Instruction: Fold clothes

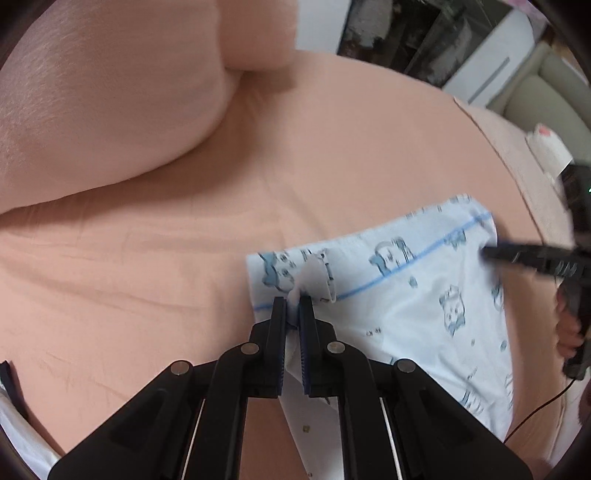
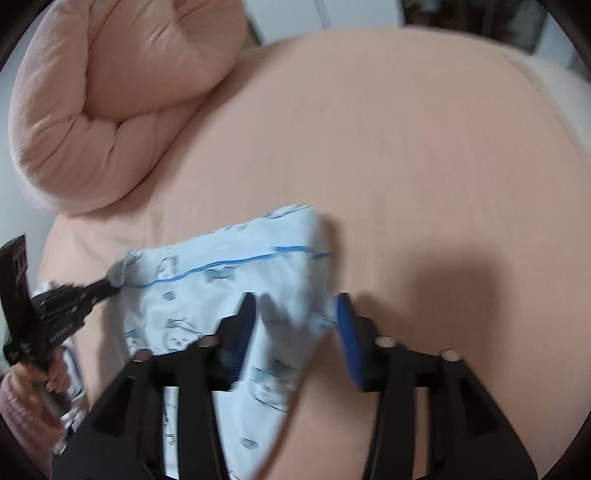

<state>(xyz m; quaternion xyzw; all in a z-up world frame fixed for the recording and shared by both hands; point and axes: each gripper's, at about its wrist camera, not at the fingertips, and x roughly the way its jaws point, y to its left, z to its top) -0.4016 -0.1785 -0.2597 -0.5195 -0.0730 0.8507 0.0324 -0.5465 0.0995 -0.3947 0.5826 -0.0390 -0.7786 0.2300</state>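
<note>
Pale blue printed garment (image 1: pixel 413 295) lay on the pink bed (image 1: pixel 147 258), left hand-held gripper (image 1: pixel 292 300) pinched its corner, right hand-held gripper (image 2: pixel 295 314) stood spread, cloth loose between its jaws, pink pillow (image 2: pixel 110 110) beyond.

A peach-pink sheet (image 1: pixel 332 147) covers the bed, smooth with faint creases. A rolled pink quilt (image 2: pixel 110 110) lies at the bed's far left corner. Beyond the far edge stands a white wall (image 1: pixel 317 22), beside it a dark cluttered shelf (image 1: pixel 406 33) and a white cabinet (image 1: pixel 491 59). A beige sofa (image 1: pixel 546 88) sits past the bed's right edge. Light is soft and even.
</note>
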